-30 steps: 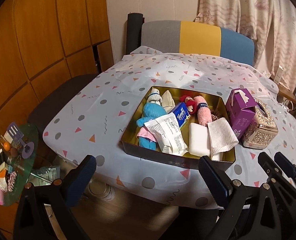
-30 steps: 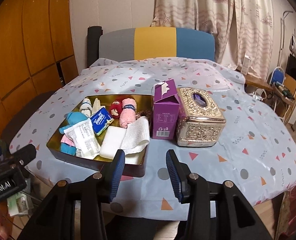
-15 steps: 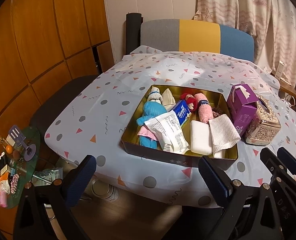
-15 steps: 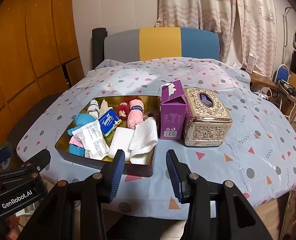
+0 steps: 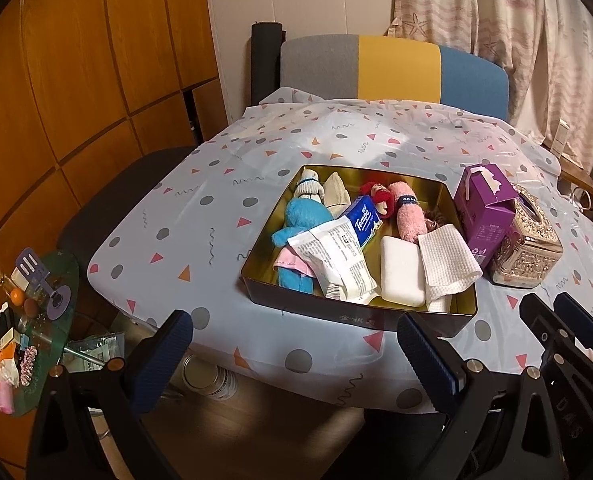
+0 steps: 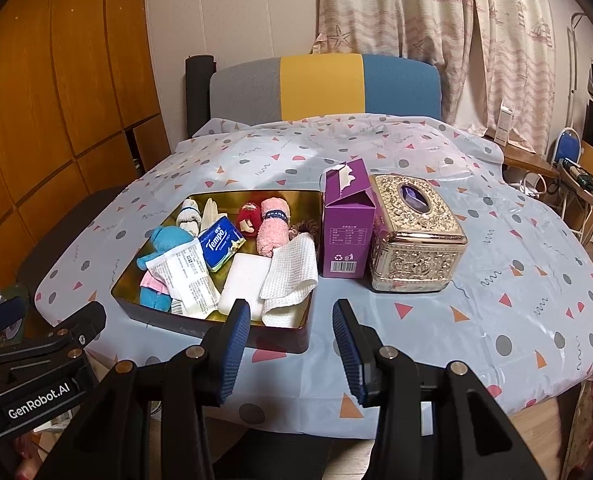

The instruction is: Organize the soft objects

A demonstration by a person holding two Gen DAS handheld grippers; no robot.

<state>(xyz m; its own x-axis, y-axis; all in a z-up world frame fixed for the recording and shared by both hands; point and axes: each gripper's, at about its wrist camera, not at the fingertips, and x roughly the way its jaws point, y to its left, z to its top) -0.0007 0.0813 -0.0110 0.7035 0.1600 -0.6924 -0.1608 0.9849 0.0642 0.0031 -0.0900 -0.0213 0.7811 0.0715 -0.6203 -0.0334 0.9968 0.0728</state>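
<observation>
Left hand-held gripper (image 5: pixel 296 356) spread wide, right hand-held gripper (image 6: pixel 292 344) spread; tin (image 6: pixel 212 322) of soft objects beyond both.

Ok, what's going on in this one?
Nothing is being handled yet. A person holds the left gripper and the right gripper short of the table, jaws open and empty. The tin tray holds soft toys, tissues and cloths; a purple carton and an ornate tissue box stand beside it.
</observation>
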